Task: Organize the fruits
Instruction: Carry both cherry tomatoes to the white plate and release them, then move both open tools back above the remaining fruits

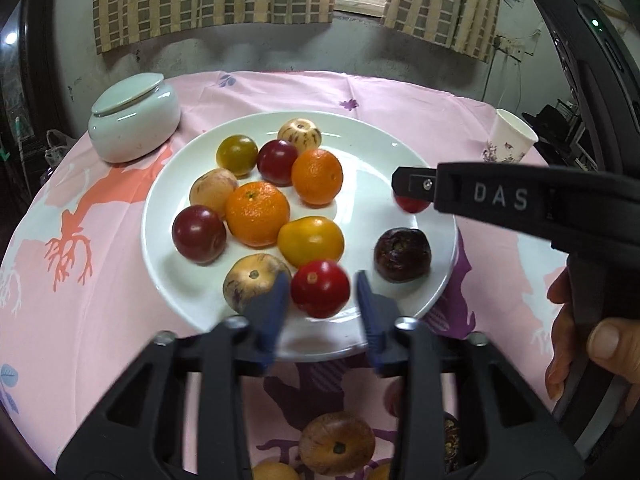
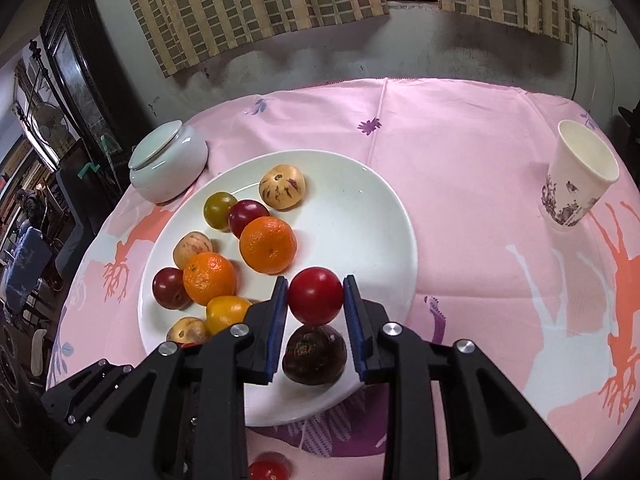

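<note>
Fruits [image 1: 257,213] on plate [image 1: 168,272], pink tablecloth [image 1: 100,320]

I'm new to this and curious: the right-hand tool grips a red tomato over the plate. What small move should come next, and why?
Probably ease the right fingers open: the red tomato they grip hangs over bare white plate, just beyond the dark purple fruit.

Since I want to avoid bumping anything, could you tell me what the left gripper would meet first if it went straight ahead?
Probably the round red fruit between the open left gripper pads, on the white plate; depth is unclear.
</note>
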Demonstrator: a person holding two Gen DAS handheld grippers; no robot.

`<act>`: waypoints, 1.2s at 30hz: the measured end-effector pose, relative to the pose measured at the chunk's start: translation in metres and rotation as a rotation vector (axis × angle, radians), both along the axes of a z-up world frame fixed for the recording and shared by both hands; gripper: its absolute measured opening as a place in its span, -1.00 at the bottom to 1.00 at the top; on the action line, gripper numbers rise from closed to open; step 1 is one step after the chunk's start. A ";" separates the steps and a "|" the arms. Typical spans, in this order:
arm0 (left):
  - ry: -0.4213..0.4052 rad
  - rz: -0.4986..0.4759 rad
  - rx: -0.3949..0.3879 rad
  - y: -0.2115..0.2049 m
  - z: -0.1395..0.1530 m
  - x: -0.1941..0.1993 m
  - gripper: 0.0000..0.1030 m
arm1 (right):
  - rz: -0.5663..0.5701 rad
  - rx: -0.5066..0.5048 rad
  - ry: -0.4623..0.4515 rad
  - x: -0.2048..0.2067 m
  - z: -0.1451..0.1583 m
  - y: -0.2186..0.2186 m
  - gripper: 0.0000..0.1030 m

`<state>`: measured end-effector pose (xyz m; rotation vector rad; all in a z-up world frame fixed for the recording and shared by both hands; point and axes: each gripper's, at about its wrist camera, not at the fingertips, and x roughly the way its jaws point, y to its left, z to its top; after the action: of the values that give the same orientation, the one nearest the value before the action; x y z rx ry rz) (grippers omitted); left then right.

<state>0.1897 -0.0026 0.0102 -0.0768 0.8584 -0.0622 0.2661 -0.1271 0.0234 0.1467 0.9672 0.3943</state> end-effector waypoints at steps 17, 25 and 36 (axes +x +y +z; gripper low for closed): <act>-0.063 0.021 0.008 -0.003 0.028 -0.050 0.65 | -0.086 0.120 -0.006 -0.068 0.009 -0.054 0.44; -0.068 0.010 -0.005 -0.008 0.033 -0.090 0.65 | -0.098 0.125 -0.046 -0.120 0.017 -0.075 0.49; -0.042 0.051 -0.060 0.002 0.010 -0.135 0.92 | -0.160 0.182 -0.010 -0.170 -0.012 -0.110 0.73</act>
<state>0.0551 -0.0008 0.0201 -0.1533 0.8127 -0.0416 0.0963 -0.2374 0.0110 0.3850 0.9020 0.3348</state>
